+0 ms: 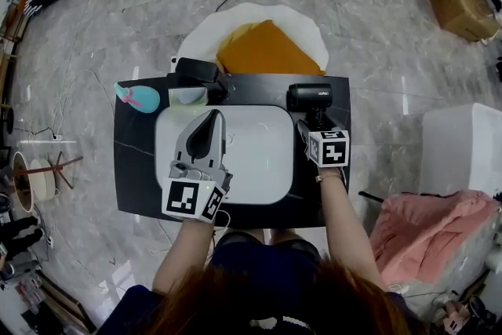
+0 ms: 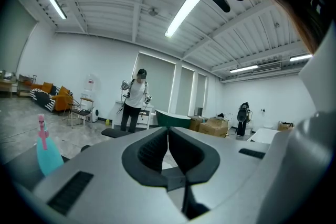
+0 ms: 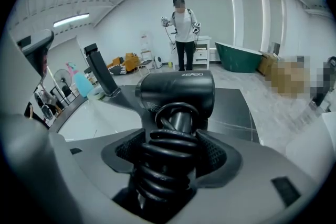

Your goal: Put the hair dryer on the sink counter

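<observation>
The black hair dryer (image 1: pixel 310 96) lies on the dark sink counter (image 1: pixel 133 169) at its back right corner, to the right of the white basin (image 1: pixel 259 161). Its handle, wound with the black cord, points toward me. My right gripper (image 1: pixel 312 121) sits over that handle. In the right gripper view the jaws (image 3: pixel 173 147) stand wide on either side of the coiled cord, and the hair dryer (image 3: pixel 178 89) head rests on the counter beyond. My left gripper (image 1: pixel 213 118) hovers over the basin with its jaws (image 2: pixel 168 131) closed tip to tip, nothing in them.
A blue spray bottle (image 1: pixel 137 98) and a pale green cup (image 1: pixel 188 96) stand at the counter's back left, beside a black faucet block (image 1: pixel 196 72). Behind the counter is a white tub with orange cloth (image 1: pixel 267 47). A pink cloth (image 1: pixel 427 227) lies at right. A person (image 3: pixel 184 34) stands far off.
</observation>
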Demonstrator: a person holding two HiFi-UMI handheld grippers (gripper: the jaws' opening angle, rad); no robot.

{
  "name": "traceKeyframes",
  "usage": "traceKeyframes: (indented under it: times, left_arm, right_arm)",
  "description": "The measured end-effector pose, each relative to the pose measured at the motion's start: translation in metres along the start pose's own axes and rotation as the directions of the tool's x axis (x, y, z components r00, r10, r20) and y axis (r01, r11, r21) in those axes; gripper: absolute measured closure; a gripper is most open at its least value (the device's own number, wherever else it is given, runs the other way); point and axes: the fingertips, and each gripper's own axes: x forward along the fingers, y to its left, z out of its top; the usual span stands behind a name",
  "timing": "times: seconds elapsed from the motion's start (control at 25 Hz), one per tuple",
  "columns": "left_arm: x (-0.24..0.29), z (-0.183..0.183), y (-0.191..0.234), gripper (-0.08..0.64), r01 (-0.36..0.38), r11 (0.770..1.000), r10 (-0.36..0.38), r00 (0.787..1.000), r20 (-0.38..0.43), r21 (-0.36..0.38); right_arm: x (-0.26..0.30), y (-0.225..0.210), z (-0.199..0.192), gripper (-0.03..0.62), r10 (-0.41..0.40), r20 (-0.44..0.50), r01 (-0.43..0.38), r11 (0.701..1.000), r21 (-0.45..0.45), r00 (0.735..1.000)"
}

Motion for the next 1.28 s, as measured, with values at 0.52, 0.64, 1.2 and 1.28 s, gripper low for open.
traceKeyframes:
  times: [0.52,0.64,1.2,1.28]
  left_arm:
    - [-0.012,0.010,0.006,0.537,-0.021,1.000,0.021,1.000,0.017,0.004]
    - [-0.015,0.017,0.005,0.537,-0.021,1.000,0.021,0.999,0.027,0.007]
    - [-0.034,0.078,-0.011,0.537,0.001,0.999,-0.007,0.993,0.118,0.053]
    - [-0.037,0.089,-0.014,0.537,0.003,0.998,-0.012,0.991,0.136,0.063]
  right_arm:
    - [-0.035,0.006,0.029,0.296,0.047,0.208,-0.059,0.997,0.051,0.977]
    - [-0.062,0.010,0.052,0.296,0.053,0.299,-0.066,0.997,0.035,0.953]
    - [-0.214,0.053,0.151,0.296,0.060,0.663,0.019,0.994,-0.112,0.746]
    - [-0.232,0.058,0.157,0.296,0.059,0.693,0.038,0.992,-0.124,0.718]
